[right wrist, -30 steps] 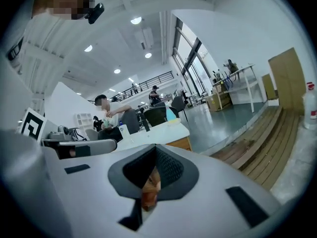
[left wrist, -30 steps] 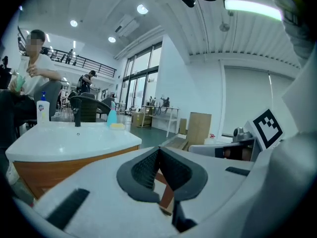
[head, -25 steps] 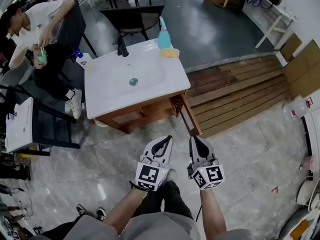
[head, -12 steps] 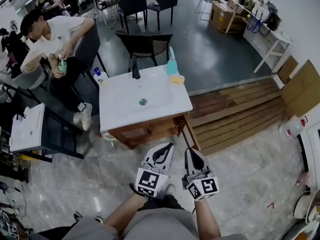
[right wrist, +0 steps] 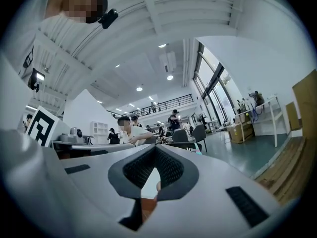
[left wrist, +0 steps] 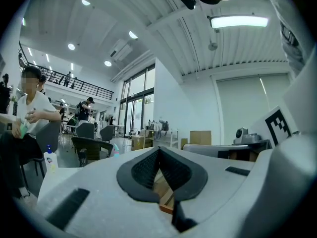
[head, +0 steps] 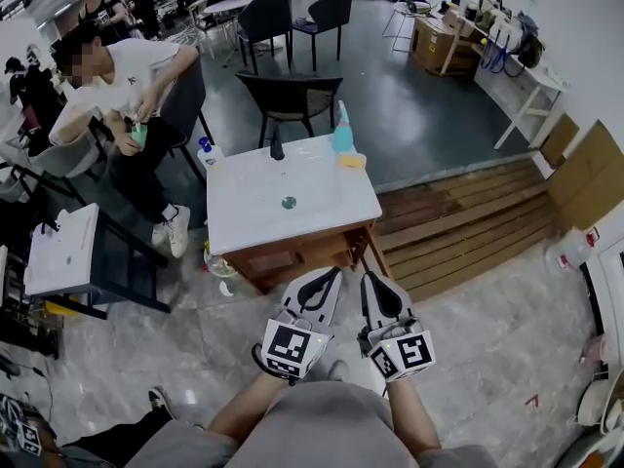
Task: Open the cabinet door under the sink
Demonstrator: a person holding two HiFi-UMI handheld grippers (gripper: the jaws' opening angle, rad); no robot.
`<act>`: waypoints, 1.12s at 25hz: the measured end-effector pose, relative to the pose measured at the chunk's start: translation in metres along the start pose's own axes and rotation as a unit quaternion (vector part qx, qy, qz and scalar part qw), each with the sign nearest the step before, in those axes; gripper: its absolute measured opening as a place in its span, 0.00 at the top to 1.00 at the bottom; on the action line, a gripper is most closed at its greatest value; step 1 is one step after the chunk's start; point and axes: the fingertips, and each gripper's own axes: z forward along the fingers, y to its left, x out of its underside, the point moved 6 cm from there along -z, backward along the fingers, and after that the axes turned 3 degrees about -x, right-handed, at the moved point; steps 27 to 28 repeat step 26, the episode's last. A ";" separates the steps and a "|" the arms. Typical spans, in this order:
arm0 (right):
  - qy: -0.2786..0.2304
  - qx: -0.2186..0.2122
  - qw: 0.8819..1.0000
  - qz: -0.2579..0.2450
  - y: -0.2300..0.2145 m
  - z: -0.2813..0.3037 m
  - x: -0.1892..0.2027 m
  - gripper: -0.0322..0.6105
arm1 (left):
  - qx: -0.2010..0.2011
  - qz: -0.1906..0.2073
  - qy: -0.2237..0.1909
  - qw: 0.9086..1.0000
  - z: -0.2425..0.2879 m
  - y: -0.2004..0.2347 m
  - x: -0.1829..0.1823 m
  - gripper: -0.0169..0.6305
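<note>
Watching the head view lift over the last second, I see the sink cabinet (head: 278, 258) shrink while both grippers stay low by my body. The left tongs (head: 327, 275) are pressed together on nothing, cabinet at their 12 o'clock. The right tongs (head: 371, 279) are likewise together and empty. At their 12 o'clock the cabinet door (head: 374, 250) stands swung out, so I judge the opening done.
</note>
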 end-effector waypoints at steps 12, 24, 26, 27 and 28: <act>-0.008 -0.011 1.000 -0.016 0.015 0.007 -0.006 0.94 | -0.006 0.017 -0.019 1.000 -0.013 0.009 -0.014 0.96; -0.014 -0.004 0.999 -0.033 0.027 0.004 -0.012 0.94 | 0.000 0.018 -0.016 1.000 -0.024 0.011 -0.012 0.96; -0.014 -0.003 0.999 -0.036 0.028 0.005 -0.010 0.94 | 0.000 0.018 -0.016 1.000 -0.025 0.013 -0.010 0.96; -0.014 -0.003 0.999 -0.036 0.028 0.005 -0.010 0.94 | 0.000 0.018 -0.016 1.000 -0.025 0.013 -0.010 0.96; -0.014 -0.003 0.999 -0.036 0.028 0.005 -0.010 0.94 | 0.000 0.018 -0.016 1.000 -0.025 0.013 -0.010 0.96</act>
